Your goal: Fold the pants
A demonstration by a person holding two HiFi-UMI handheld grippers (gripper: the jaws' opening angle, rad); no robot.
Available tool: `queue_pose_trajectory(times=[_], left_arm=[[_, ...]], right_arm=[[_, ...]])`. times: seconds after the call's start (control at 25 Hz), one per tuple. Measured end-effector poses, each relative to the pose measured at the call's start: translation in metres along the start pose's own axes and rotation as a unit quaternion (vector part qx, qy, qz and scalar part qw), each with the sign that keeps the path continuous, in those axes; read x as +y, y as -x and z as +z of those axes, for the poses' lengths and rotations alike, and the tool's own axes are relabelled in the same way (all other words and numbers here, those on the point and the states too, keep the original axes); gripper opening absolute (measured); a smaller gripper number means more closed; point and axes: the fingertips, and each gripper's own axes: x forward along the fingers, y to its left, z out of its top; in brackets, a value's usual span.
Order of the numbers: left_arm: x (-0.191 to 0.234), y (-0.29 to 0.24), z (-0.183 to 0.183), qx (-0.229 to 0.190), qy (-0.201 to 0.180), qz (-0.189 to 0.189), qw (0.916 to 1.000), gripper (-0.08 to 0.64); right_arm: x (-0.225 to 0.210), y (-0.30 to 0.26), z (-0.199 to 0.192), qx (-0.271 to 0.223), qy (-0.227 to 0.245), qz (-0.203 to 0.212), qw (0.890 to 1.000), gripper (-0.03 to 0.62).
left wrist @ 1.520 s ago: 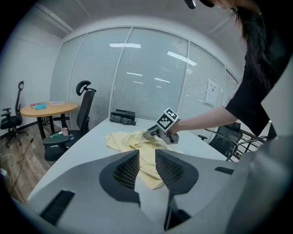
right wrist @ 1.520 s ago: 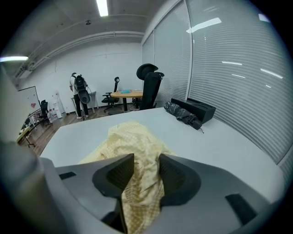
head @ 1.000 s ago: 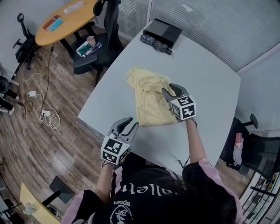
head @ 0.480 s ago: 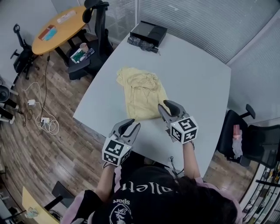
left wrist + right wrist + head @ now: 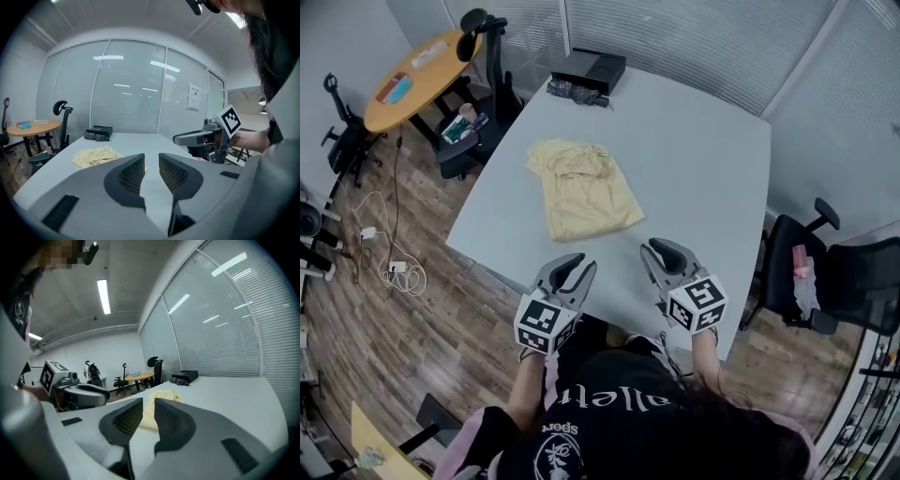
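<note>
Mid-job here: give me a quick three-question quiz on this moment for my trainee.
1. True or false: the yellow pants lie on the round wooden table.
2. What sits at the far end of the white table? A) a black box B) a mug C) a laptop
3. What is between the jaws of the right gripper?

Key: 1 false, they lie on the white table. 2 A. 3 nothing; its jaws have just been closing, with nothing between them.
</note>
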Motion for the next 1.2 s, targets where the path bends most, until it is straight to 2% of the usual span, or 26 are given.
queue_pose_trajectory(times=[0.36, 0.56, 0.76, 1.2], left_arm=[[-0.065, 0.014, 0.002, -0.031, 0.024, 0.014, 0.9991, 0.110], [-0.100, 0.021, -0.009, -0.027, 0.028, 0.025, 0.9989, 0.110], [-0.131, 0.026, -0.013, -0.020, 0.019, 0.013, 0.9995, 0.109], [-0.144, 0.039, -0.006, -0.024, -0.006, -0.012, 0.9996, 0.074]], right_arm=[[0.010, 0.076, -0.017, -0.011, 0.016, 0.007, 1.000, 0.056], [0.021, 0.108, -0.031, -0.014, 0.019, 0.023, 0.999, 0.046], [0.026, 0.132, -0.041, -0.022, 0.009, 0.030, 0.999, 0.041], [0.050, 0.142, -0.043, -0.037, 0.004, 0.030, 0.999, 0.038]])
